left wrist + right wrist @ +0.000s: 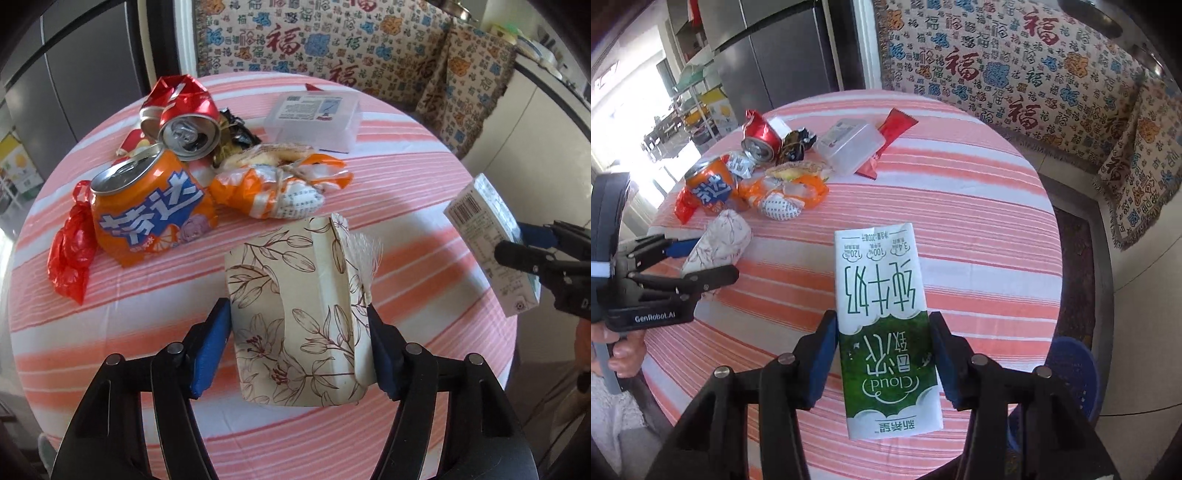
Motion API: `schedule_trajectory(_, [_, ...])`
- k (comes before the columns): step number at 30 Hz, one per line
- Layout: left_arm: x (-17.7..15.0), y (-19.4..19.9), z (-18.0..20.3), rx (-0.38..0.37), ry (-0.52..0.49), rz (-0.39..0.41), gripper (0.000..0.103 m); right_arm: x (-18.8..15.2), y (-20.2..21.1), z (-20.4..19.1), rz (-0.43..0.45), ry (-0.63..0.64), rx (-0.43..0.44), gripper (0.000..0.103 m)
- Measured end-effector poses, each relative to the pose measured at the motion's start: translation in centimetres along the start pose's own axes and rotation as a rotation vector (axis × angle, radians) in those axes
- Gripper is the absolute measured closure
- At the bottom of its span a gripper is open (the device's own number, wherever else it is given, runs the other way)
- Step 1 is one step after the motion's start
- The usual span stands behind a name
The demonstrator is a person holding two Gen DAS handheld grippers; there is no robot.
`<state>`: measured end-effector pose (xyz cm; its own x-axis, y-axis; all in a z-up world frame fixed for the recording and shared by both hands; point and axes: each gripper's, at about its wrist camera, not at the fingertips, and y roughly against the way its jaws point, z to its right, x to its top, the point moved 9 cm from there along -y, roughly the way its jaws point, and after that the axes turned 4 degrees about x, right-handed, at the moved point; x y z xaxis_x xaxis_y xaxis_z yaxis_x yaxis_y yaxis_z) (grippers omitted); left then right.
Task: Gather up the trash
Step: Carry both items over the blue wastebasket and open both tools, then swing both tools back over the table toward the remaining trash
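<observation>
My left gripper (295, 350) is shut on a crushed floral paper cup (295, 306), its blue pads pressed against both sides, above the near part of the round table. From the right wrist view the same left gripper (713, 258) shows at the left with the paper cup (718, 240) in it. My right gripper (884, 358) is shut on a green and white milk carton (882, 314), held above the cloth. In the left wrist view the right gripper (517, 245) and the carton (487, 240) are at the right edge.
On the pink-striped tablecloth (406, 192) lies a pile: orange can (147, 210), crushed red can (184, 118), orange wrapper (280, 184), red bag (70, 251), clear plastic box (314, 118), red wrapper (890, 136). A patterned sofa (332, 40) stands behind, a blue stool (1075, 373) beside the table.
</observation>
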<state>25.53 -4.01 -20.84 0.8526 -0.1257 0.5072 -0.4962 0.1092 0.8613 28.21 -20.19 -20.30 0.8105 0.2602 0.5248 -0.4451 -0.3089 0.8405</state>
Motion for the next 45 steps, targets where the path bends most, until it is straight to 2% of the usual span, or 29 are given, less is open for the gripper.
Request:
schedule_trajectory(6, [1.4,2.5,6.5,-0.064,-0.063,0.057,0.034,-0.2,3.4,3.9,0.088,-0.106,0.006,0.053])
schedule_trajectory(12, [3.5,3.4,16.3,-0.159,-0.165,0.091,0.034,-1.2,8.0,13.7,0.162,-0.270,-0.112,0.053])
schedule_trajectory(18, [5.0,0.9,27.8,-0.276,-0.235,0.060,0.034,-6.4,9.5,24.8,0.132,-0.435,-0.277,0.053])
schedule_trajectory(22, [4.7,-2.3,34.6,-0.318,-0.276,0.010,0.034,-9.8,8.6,29.8,0.119,-0.537,-0.287,0.053])
schedule_trajectory(25, [4.4,-4.7,37.9,-0.332,-0.305,-0.021,0.034,-11.4,7.6,32.1,0.109,-0.580,-0.269,0.053])
schedule_trajectory(32, [3.4,-9.2,41.7,-0.336,-0.325,-0.085,0.034,-13.1,6.3,35.6,0.090,-0.631,-0.248,0.053])
schedule_trajectory(36, [2.7,-10.9,43.2,-0.349,-0.347,-0.092,0.032,-13.8,5.9,36.8,0.087,-0.656,-0.247,0.051])
schedule_trajectory(37, [2.6,-11.4,43.6,-0.351,-0.355,-0.090,0.025,-13.9,5.8,37.0,0.090,-0.663,-0.239,0.051])
schedule_trajectory(38, [2.3,-11.5,43.8,-0.344,-0.359,-0.084,0.014,-14.0,5.7,37.3,0.093,-0.670,-0.231,0.049])
schedule_trajectory(39, [2.1,-11.6,43.8,-0.335,-0.360,-0.072,0.010,-14.0,5.6,37.4,0.097,-0.676,-0.224,0.038])
schedule_trajectory(40, [2.2,-11.7,44.1,-0.330,-0.363,-0.058,0.010,-14.1,5.6,37.6,0.102,-0.682,-0.218,0.032])
schedule_trajectory(45, [3.0,-10.5,44.1,-0.319,-0.358,-0.024,0.010,-13.7,7.1,38.1,0.161,-0.707,-0.217,0.032])
